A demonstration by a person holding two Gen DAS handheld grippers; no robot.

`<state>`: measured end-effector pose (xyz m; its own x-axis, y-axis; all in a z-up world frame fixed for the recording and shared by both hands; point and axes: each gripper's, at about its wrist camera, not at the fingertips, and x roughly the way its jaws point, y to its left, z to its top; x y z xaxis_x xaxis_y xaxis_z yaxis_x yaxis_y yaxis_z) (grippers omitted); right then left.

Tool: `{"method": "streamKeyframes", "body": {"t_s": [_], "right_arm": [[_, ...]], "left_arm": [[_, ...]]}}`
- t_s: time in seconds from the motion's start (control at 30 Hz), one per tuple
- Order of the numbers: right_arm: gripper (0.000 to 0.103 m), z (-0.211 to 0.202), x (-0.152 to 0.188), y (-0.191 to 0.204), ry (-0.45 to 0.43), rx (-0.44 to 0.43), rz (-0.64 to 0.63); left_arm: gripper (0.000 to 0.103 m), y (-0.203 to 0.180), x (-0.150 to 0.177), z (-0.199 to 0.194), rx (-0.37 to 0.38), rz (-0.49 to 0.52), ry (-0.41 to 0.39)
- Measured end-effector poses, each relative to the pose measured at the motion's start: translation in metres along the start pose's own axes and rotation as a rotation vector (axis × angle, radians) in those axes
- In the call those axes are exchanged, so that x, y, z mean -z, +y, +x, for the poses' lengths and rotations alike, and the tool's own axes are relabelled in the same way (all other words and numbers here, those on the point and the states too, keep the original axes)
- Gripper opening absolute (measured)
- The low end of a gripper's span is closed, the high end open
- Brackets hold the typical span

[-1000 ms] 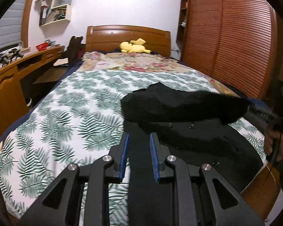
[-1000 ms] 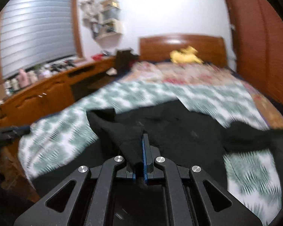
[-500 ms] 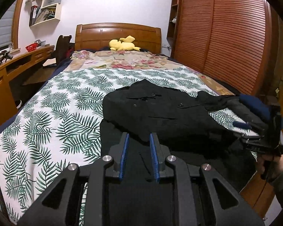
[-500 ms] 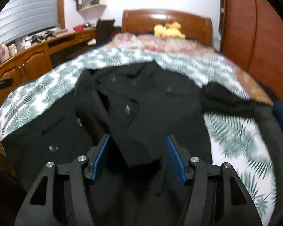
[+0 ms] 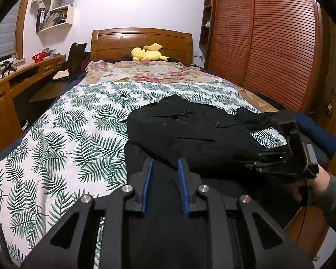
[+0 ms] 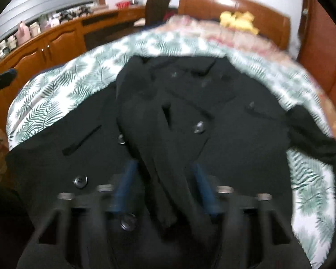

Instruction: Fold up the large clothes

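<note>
A black buttoned coat [image 5: 190,134] lies on the leaf-print bedspread [image 5: 74,139], its left sleeve folded across the front. In the right wrist view the coat [image 6: 235,121] fills the middle, the folded sleeve [image 6: 150,139] running down between the jaws. My left gripper [image 5: 164,168] is open and empty over the coat's lower part. My right gripper [image 6: 163,170] is open, jaws wide either side of the sleeve end, not gripping it. It also shows at the right of the left wrist view [image 5: 293,148], held by a hand.
A wooden headboard [image 5: 141,40] and a yellow plush toy [image 5: 147,53] are at the far end. A wooden desk [image 5: 15,83] runs along the left, a slatted wardrobe [image 5: 268,44] along the right. A dark blue item [image 5: 315,132] lies at the bed's right edge.
My right gripper carried the sleeve across the coat, opened and let it drop on the front. It has since drawn back a little. My left gripper stayed open and moved slightly.
</note>
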<state>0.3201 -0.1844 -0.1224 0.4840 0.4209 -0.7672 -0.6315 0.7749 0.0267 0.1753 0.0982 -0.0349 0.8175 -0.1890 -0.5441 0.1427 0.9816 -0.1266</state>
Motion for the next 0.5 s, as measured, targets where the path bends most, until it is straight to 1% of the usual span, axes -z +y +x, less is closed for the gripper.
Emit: {"method": "streamKeyframes", "body": {"t_s": [0.03,0.1,0.17,0.23,0.3,0.33,0.4,0.47,0.5], "right_arm": [[0.006,0.003,-0.002,0.001,0.013,-0.035,0.006],[0.003,-0.002,-0.009,0.006,-0.011,-0.093,-0.003],[0.002,-0.017,-0.015,0.010,-0.057,-0.174,0.013],[0.002,-0.039,-0.023,0.013,-0.124,-0.250,0.033],[0.002,-0.058,-0.029,0.010,-0.185,-0.289,0.057],[0.002,-0.065,-0.032,0.006,-0.208,-0.289,0.075],[0.002,-0.078,-0.035,-0.010,-0.258,-0.264,0.151],[0.002,-0.083,-0.031,-0.042,-0.282,-0.195,0.268],[0.002,-0.081,-0.027,-0.059,-0.264,-0.124,0.326]], "left_arm": [[0.020,0.003,0.000,-0.001,-0.004,-0.003,0.000],[0.020,0.007,0.001,-0.002,-0.009,-0.010,0.000],[0.020,0.010,0.001,-0.004,-0.013,-0.017,0.000],[0.020,0.012,0.001,-0.004,-0.016,-0.023,-0.002],[0.020,0.013,0.000,-0.004,-0.016,-0.028,-0.002],[0.020,0.012,0.000,-0.003,-0.016,-0.028,-0.001],[0.020,0.010,0.000,-0.002,-0.016,-0.023,0.001],[0.020,0.008,0.000,-0.001,-0.014,-0.016,0.004],[0.020,0.007,0.000,0.000,-0.013,-0.013,0.006]]}}
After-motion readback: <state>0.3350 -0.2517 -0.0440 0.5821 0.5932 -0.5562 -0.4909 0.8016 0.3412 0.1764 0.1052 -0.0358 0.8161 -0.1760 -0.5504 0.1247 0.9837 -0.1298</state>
